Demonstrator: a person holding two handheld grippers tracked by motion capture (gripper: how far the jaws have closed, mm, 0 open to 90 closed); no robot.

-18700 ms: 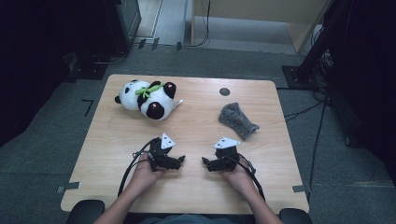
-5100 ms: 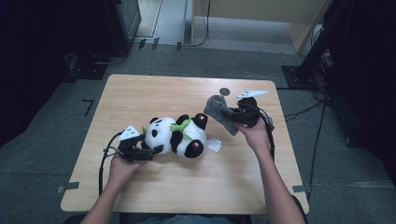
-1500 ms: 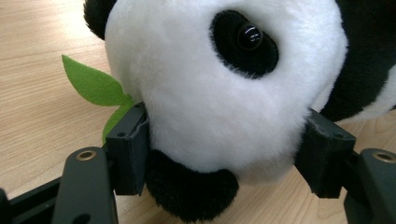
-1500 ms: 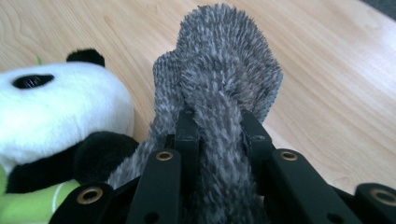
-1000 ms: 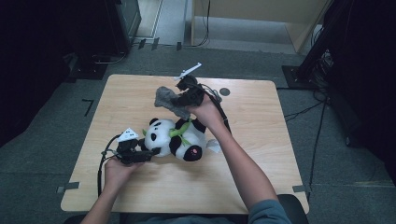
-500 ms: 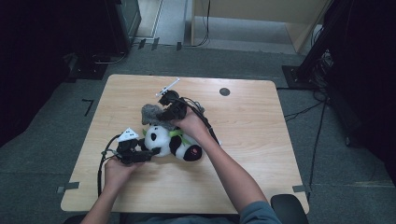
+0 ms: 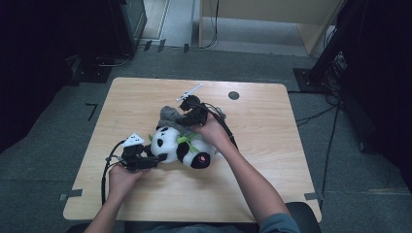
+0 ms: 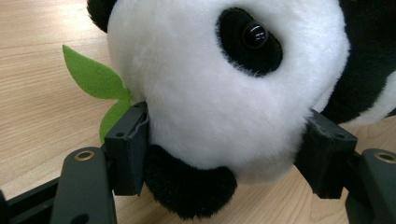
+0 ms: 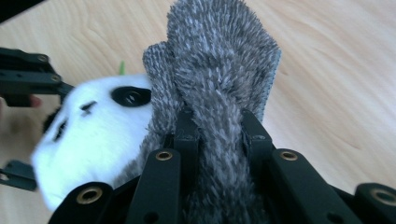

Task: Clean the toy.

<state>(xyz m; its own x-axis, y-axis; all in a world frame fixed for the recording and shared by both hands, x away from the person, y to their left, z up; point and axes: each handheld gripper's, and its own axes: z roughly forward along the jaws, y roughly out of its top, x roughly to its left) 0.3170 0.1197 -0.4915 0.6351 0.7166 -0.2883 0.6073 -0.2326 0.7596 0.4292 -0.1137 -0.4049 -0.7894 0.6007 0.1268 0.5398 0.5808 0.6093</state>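
Right gripper view puts the grey hat (image 9: 219,88) at the centre: a fuzzy knitted piece pinched between the right gripper (image 9: 217,135) jaws, which stand narrow and bite a bunched fold of it, its free end lying against the top of the panda (image 9: 93,135). From the high view the hat (image 7: 168,114) sits on the toy's head near the middle of the table (image 7: 272,160), a little toward the far edge, with the panda (image 7: 180,145) lying on its side below it. The left gripper (image 7: 138,158) holds the panda's head from the left-edge side; in the left gripper view its jaws stand wide, pressed into the white plush (image 8: 224,93) on both flanks. The likely fault, as I judge it, is that the hat is gripped by a fold and not by its opening, so it may only drape over the head and slide off once released. The plush is soft and round, so a push from the right could also roll the head out of the left jaws or skid the toy over the smooth wood. The green felt leaf (image 8: 95,84) at the neck sits just beside one left jaw and could get caught. Little else stands in the way: a dark round spot (image 7: 233,95) lies near the far right corner, well apart, and the gripper cables trail over the table.
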